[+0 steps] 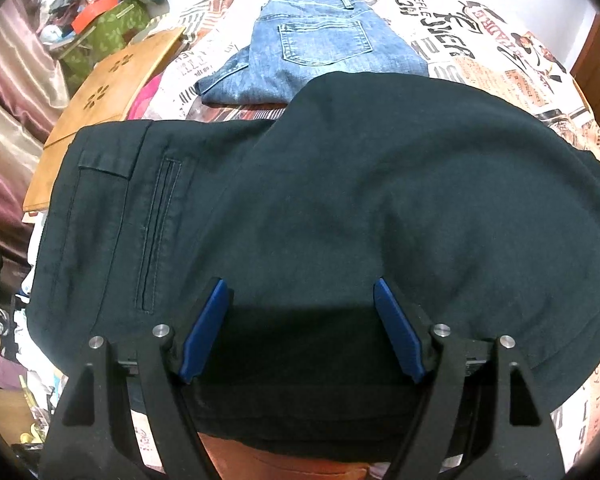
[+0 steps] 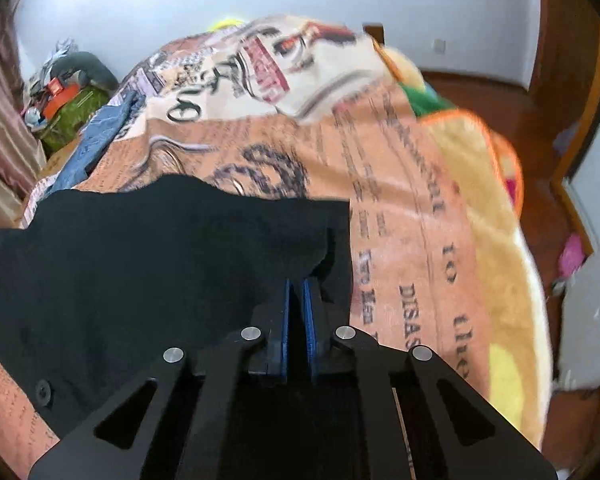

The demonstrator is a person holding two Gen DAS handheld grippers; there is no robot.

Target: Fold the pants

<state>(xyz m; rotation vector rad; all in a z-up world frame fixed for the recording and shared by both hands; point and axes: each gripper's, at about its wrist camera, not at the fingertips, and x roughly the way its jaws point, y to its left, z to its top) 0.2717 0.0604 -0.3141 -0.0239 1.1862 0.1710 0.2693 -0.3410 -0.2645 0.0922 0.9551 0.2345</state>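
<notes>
Dark navy pants [image 1: 320,208] lie folded on the printed bedspread [image 1: 512,68], waistband and welt pocket to the left. My left gripper [image 1: 300,292] is open, its blue pads [image 1: 204,332] spread over the near edge of the pants, touching nothing I can see. In the right wrist view the same pants [image 2: 140,264] look black. My right gripper [image 2: 296,284] is shut on a fold of the pants' right edge and holds it slightly lifted above the bedspread [image 2: 412,208].
Folded blue jeans [image 1: 320,48] lie beyond the dark pants. A wooden board [image 1: 112,92] rests at the bed's left edge beside a cluttered green box [image 1: 108,24]. A yellow and orange blanket [image 2: 500,264] hangs on the right, with wooden floor [image 2: 540,184] beyond.
</notes>
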